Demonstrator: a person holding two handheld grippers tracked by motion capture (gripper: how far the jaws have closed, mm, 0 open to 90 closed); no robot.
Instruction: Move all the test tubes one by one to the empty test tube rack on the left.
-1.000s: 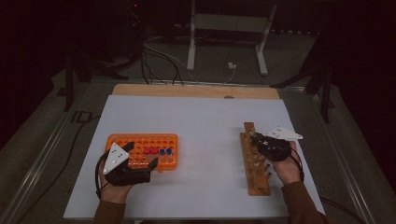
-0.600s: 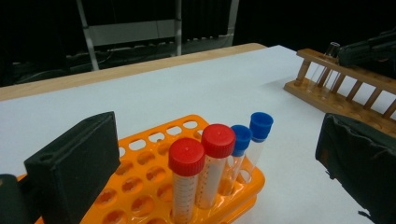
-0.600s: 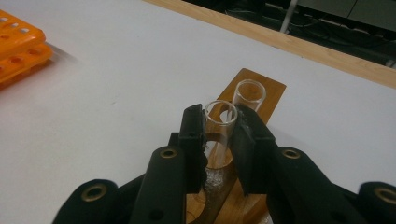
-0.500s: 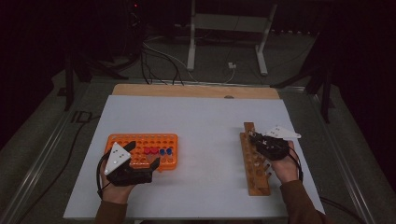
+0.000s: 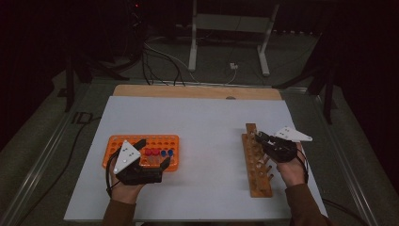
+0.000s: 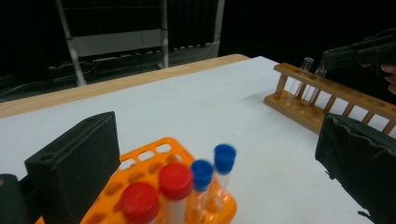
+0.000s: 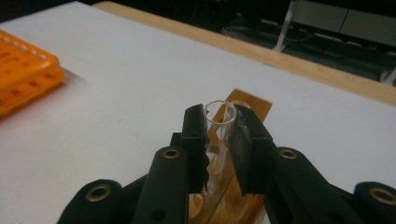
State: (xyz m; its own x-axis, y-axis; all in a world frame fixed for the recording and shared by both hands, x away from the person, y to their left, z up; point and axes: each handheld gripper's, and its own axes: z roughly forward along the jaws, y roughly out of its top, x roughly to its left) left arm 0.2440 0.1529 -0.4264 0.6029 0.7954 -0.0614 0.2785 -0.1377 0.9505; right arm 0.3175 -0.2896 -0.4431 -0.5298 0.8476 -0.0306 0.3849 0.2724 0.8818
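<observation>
From the high view we see the left gripper [image 5: 153, 157] low over the near edge of the orange rack [image 5: 141, 151], which sits on the left side of the white table [image 5: 202, 132]. The left hand [image 5: 126, 190] comes in from the bottom, wrist straight. The right gripper [image 5: 261, 138] points at the far end of the wooden rack [image 5: 256, 162], on the right side.

In the left gripper view, we see its jaws spread wide apart with nothing held. Red and blue capped tubes [image 6: 175, 182] stand in the orange rack between them.

In the right gripper view, we see the right gripper [image 7: 219, 130] squeezing a clear glass tube [image 7: 219, 116]. The tube stands upright over the wooden rack [image 7: 243, 105].
</observation>
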